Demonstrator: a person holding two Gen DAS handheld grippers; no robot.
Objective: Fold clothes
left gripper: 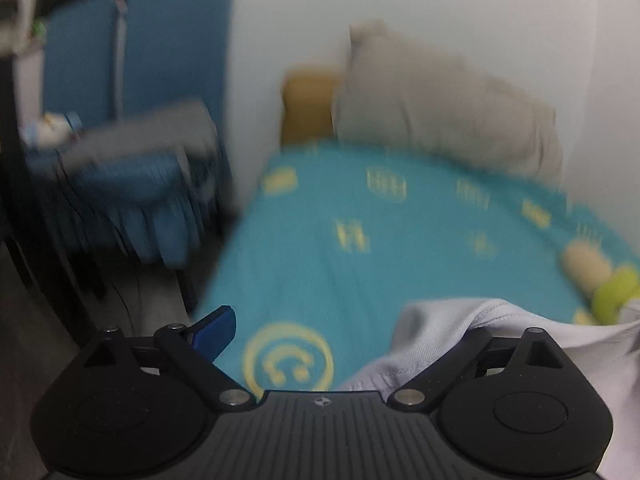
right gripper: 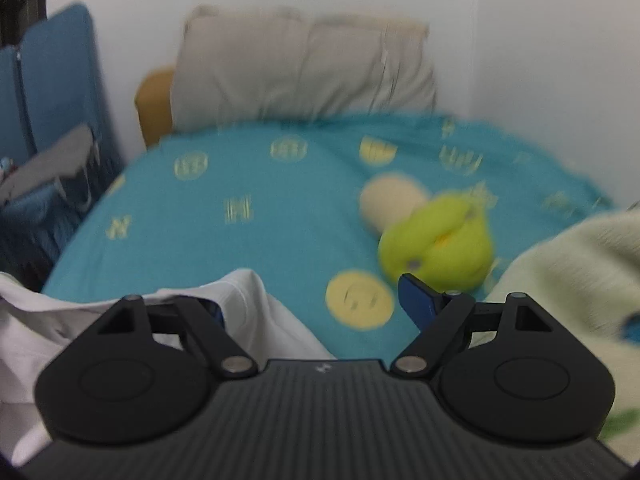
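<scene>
1. The jaws of both handheld grippers stand wide apart and grip nothing. On the left gripper (left gripper: 348,330) one blue finger (left gripper: 214,332) shows at the left, while the other is hidden behind cloth. On the right gripper (right gripper: 316,308) one blue finger (right gripper: 416,300) is clear at the right; the other is mostly hidden behind a fold of cloth.
2. The white garment (left gripper: 440,344), the thing to fold, lies bunched on the teal bedsheet (left gripper: 360,248) at the near edge of the bed. In the left view it covers the right-hand jaw; in the right view the same garment (right gripper: 248,304) covers the left-hand jaw. It seems to lie between the two grippers.
3. Risk: both views are blurred, so closing now may pinch a thick wad or the sheet rather than one clean edge.
4. Risk: a green soft toy (right gripper: 440,240) and a pale blanket (right gripper: 568,280) lie near the right gripper and could snag a sweeping fold.
</scene>
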